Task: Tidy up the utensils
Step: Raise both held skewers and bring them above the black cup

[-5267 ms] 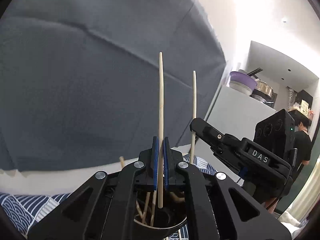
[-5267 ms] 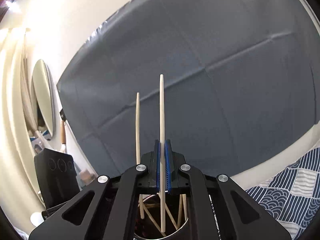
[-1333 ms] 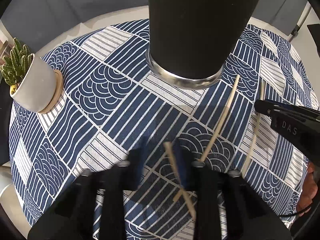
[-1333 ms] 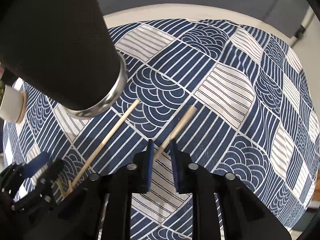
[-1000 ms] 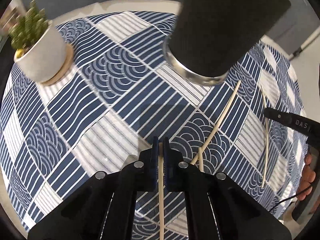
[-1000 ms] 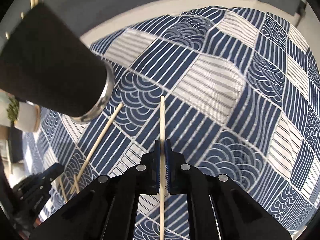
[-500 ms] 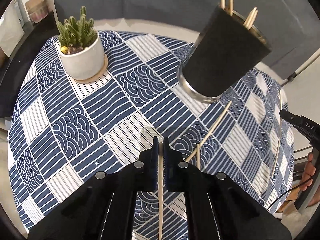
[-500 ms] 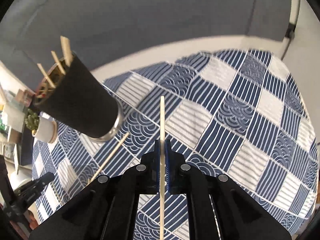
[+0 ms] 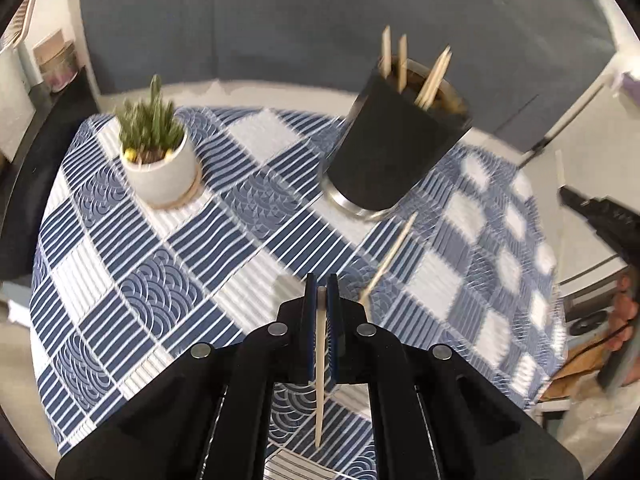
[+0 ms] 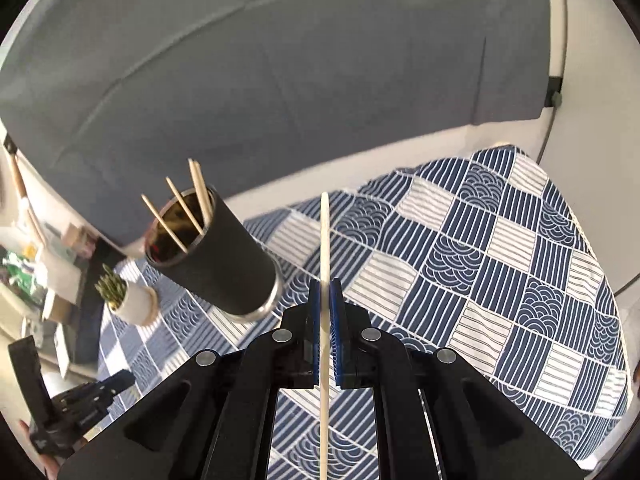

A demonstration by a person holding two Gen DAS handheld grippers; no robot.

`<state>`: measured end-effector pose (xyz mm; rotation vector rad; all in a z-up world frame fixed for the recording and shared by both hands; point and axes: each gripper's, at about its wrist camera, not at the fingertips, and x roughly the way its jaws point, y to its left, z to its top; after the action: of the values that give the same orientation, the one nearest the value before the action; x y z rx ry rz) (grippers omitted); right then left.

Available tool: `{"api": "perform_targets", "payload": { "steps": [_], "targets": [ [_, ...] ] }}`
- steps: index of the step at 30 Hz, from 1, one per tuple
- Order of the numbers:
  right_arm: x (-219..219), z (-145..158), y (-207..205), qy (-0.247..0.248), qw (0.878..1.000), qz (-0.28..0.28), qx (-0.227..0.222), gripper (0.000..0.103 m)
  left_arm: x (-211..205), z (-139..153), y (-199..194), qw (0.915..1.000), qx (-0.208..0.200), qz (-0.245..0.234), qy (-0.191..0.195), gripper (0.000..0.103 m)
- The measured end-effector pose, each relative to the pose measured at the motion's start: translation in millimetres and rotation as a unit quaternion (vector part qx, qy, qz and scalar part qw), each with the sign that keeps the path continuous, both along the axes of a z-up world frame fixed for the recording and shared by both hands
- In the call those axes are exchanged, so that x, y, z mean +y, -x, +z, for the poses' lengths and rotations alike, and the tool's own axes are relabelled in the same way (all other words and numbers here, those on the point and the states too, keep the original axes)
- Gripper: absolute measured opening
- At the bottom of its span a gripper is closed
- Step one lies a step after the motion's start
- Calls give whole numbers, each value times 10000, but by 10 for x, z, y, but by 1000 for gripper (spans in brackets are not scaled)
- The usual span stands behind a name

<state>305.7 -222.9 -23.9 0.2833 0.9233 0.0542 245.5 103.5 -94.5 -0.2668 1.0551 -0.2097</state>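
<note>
My left gripper (image 9: 321, 286) is shut on a pale wooden chopstick (image 9: 320, 376) that hangs down behind the blue pads. A black cup (image 9: 394, 152) with a steel base stands on the blue patterned tablecloth (image 9: 160, 272), holding several chopsticks (image 9: 432, 76). One loose chopstick (image 9: 390, 258) lies on the cloth below the cup. My right gripper (image 10: 325, 286) is shut on another chopstick (image 10: 325, 240), which points up past the pads. The black cup (image 10: 224, 264) shows to its left. The right gripper (image 9: 600, 216) also appears at the left wrist view's right edge.
A cactus in a white pot (image 9: 160, 168) stands on a coaster left of the cup; the same pot (image 10: 130, 304) shows small in the right wrist view. A grey backdrop (image 10: 280, 80) hangs behind the table. The left gripper (image 10: 80, 404) and a hand show at lower left.
Both grippers closed on chopsticks lying on the cloth and have risen with them. The cup and table look smaller and farther, and the cup's open top has come into view.
</note>
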Motion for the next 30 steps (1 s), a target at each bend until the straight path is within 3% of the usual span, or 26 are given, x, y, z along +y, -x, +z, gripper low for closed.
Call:
{"api": "perform_targets", "payload": {
  "steps": [2, 8, 18, 23, 30],
  "targets": [
    [52, 79, 43, -21, 9999, -47, -122, 5, 58, 165, 29, 9995, -268, -38, 178, 5],
    [181, 223, 153, -23, 9991, -218, -374, 5, 127, 557, 17, 9961, -821, -285, 153, 5],
    [239, 362, 103, -185, 9984, -356, -406, 5, 266, 970, -192, 9907, -1239, -501, 262, 5],
    [313, 575, 43, -464, 9951, -121, -870, 5, 323, 1343, -282, 9852, -1640, -456, 212, 5],
    [442, 833, -86, -452, 9907, -128, -1279, 5, 306, 1767, -437, 9761, -2084, -572, 231, 5]
  ]
}}
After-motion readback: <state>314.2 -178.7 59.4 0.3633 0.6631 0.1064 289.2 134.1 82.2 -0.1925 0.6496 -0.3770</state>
